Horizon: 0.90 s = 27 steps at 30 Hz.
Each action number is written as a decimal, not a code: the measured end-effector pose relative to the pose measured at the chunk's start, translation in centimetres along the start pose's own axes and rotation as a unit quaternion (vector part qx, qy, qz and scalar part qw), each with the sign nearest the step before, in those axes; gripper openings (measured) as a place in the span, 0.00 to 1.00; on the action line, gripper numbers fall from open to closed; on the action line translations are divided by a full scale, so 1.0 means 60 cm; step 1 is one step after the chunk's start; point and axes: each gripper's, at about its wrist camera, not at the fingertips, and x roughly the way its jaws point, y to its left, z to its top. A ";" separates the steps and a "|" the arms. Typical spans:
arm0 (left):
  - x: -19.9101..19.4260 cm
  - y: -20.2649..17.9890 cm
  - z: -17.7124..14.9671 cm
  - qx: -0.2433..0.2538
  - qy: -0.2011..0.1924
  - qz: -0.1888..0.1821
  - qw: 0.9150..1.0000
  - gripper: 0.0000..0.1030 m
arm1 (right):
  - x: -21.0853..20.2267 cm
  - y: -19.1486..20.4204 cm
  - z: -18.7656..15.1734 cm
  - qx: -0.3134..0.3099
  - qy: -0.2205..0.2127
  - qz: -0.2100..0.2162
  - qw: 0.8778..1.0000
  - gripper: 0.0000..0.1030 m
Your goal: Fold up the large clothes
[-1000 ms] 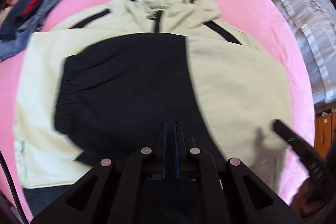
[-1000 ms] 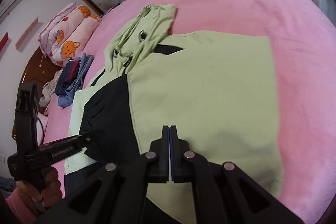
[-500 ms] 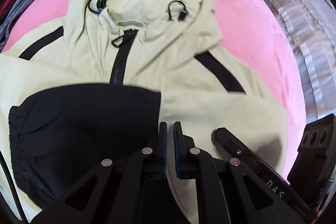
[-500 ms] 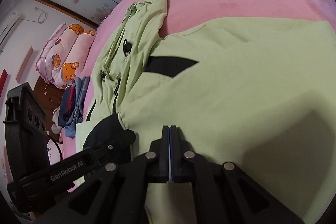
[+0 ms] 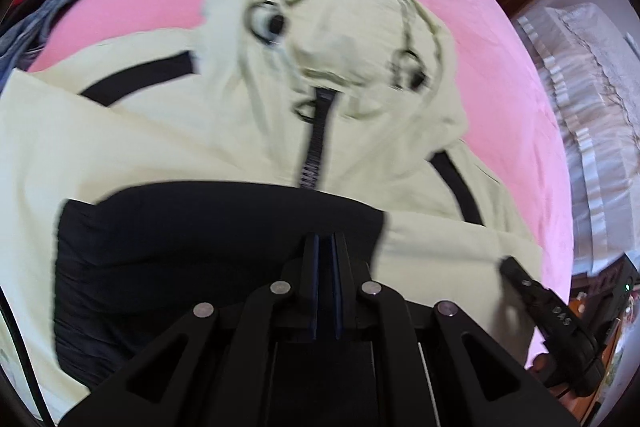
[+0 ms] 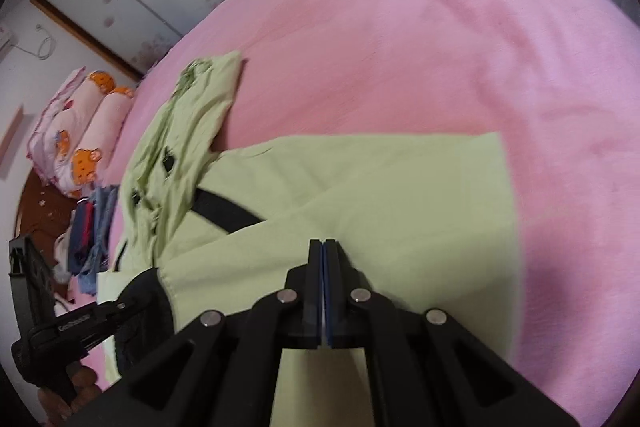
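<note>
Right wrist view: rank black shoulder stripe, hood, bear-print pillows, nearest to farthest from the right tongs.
From the right tongs, which are shut over the pale green jacket:
1. Black shoulder stripe, just up-left of the tips.
2. Hood, farther up-left, flat on the pink bed.
3. Bear-print pillows, far left at the bed's edge.

A pale green hooded jacket (image 6: 360, 195) with black panels is seen spread on a bed covered by a pink sheet (image 6: 440, 47). The right gripper (image 6: 323, 247) is shown at the bottom centre, its fingers pressed together with green fabric of the jacket beneath them; whether cloth is pinched cannot be told. The hood (image 6: 188, 131) is laid towards the upper left. The left gripper (image 6: 132, 303) is seen at the lower left over the black panel, carried by a hand (image 6: 68, 391). Beyond, a small pile of blue and red clothes (image 6: 90, 227) and folded pink bedding with orange bears (image 6: 80, 135) are visible.
</note>
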 end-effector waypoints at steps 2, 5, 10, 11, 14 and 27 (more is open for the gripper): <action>-0.007 0.024 0.005 -0.004 -0.008 0.023 1.000 0.04 | -0.010 -0.015 0.005 0.000 -0.010 -0.022 1.000 0.00; -0.010 0.051 0.012 -0.013 -0.014 0.045 0.999 0.04 | -0.026 -0.039 0.015 0.009 -0.025 -0.044 0.999 0.00; -0.020 0.094 0.027 -0.001 -0.021 0.079 0.997 0.04 | -0.053 -0.088 0.038 0.036 -0.045 -0.098 0.994 0.00; -0.022 0.098 0.030 0.003 -0.025 0.089 0.996 0.04 | -0.058 -0.095 0.041 0.039 -0.049 -0.106 0.992 0.00; -0.034 0.126 0.040 -0.003 -0.031 0.100 0.995 0.04 | -0.073 -0.117 0.056 0.051 -0.050 -0.138 0.988 0.00; -0.132 0.084 0.100 0.050 0.023 0.130 0.990 0.21 | -0.095 -0.025 0.117 0.072 0.033 0.018 0.997 0.00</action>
